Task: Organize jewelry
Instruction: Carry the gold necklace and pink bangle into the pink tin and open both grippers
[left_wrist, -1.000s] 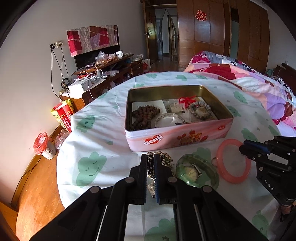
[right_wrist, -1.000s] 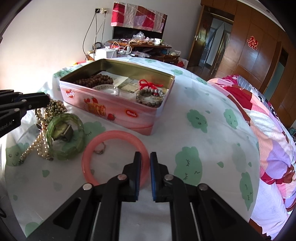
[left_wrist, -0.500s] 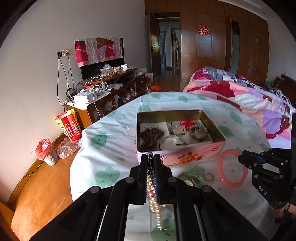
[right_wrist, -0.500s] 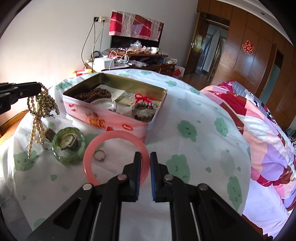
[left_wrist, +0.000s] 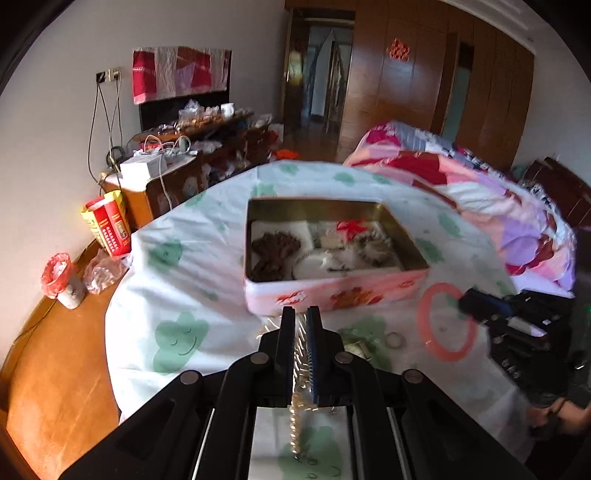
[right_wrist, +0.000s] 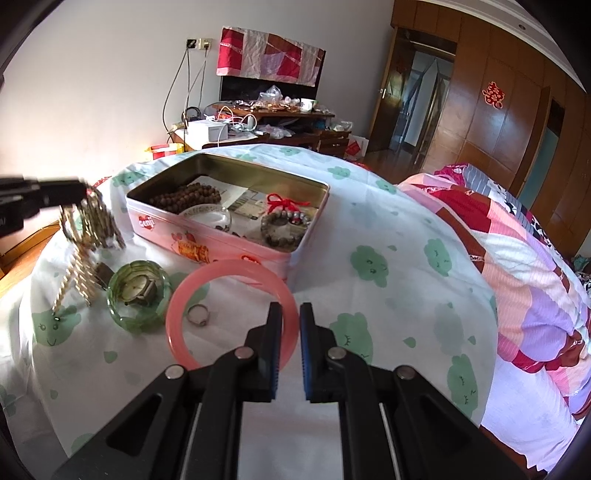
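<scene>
left wrist view: pearl strands (left_wrist: 296, 413) pinched in left gripper (left_wrist: 301, 325), above cloth (left_wrist: 177, 295)

Motion blur smears the pearl strands (right_wrist: 86, 236); their upper ends hide between claw fingers (left_wrist: 287, 354).

The tin (right_wrist: 236, 243) is showing glossy metal walls; the tablecloth (right_wrist: 388, 229) is lying as matt printed cloth; the pink bangle (right_wrist: 229, 269) is appearing smooth and glossy.

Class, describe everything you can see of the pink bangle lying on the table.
The pink bangle is a smooth, glossy closed ring that looks like plastic or stone. It lies flat on the cloud-print cloth, close against the pink tin. A small ring lies inside it. The right gripper hovers over its near edge, gripping nothing.
</scene>
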